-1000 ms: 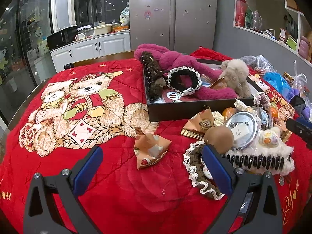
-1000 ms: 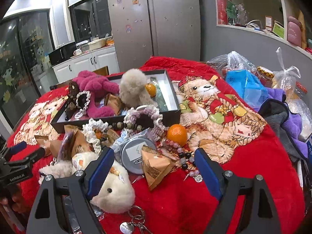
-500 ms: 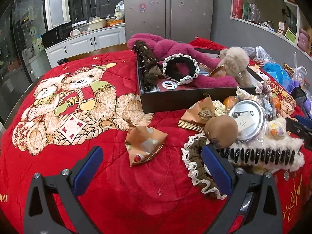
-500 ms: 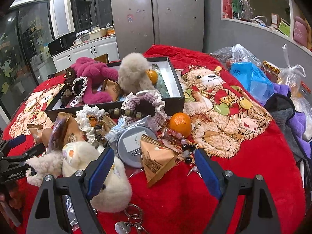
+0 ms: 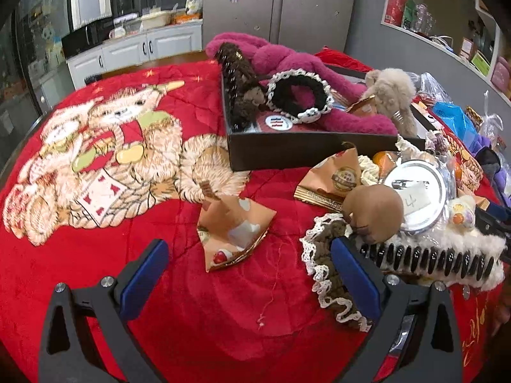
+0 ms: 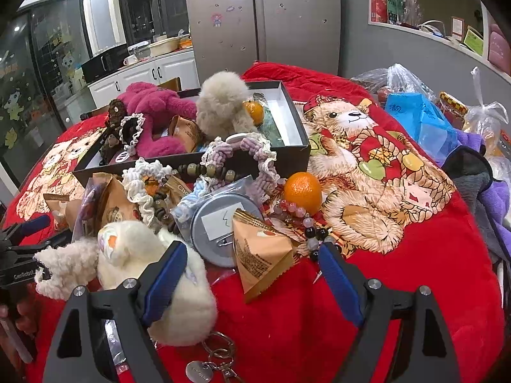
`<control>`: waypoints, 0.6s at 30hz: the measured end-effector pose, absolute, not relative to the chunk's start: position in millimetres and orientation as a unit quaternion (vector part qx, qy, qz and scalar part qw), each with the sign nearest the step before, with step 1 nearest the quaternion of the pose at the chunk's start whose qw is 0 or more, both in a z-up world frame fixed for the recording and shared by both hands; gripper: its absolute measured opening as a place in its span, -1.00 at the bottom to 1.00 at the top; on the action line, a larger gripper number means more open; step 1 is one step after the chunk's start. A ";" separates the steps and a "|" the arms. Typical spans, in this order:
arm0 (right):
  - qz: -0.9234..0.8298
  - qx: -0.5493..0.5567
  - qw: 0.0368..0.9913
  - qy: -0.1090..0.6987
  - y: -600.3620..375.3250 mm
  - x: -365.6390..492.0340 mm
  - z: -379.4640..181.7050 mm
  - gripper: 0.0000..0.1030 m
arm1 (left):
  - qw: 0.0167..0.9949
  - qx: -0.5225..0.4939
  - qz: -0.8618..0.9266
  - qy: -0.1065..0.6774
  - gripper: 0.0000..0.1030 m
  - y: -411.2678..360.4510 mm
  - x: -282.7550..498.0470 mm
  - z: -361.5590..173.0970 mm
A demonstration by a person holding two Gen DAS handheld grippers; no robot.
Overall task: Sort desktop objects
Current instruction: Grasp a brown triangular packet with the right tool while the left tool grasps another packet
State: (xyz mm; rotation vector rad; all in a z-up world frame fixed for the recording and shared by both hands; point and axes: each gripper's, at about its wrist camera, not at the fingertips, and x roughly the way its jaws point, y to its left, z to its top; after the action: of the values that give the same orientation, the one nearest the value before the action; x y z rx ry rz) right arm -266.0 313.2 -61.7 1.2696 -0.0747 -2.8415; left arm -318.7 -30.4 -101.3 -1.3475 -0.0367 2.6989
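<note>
Now left gripper (image 5: 249, 271) spread, empty; triangular snack packet (image 5: 233, 229) just beyond fingertips.

Orange (image 6: 302, 193) before box (image 6: 287, 156) — plush (image 6: 220, 108) inside.

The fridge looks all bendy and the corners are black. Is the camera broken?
No. In both wrist views a fisheye lens bows the fridge and leaves dark corners. In the right wrist view, the round tin lid shows dull glare; everything stays fairly sharp.
</note>
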 end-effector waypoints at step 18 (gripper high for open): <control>-0.910 0.410 -0.006 -0.055 334.3 -277.8 -79.5 0.67 | 0.058 -0.461 0.885 0.000 1.00 -24.7 -323.7 -107.9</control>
State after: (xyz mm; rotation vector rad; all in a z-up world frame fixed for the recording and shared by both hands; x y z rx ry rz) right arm -277.8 334.3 -79.5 1.2943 -0.1727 -2.8715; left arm -323.7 -24.7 -107.9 -1.3979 0.0013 2.6840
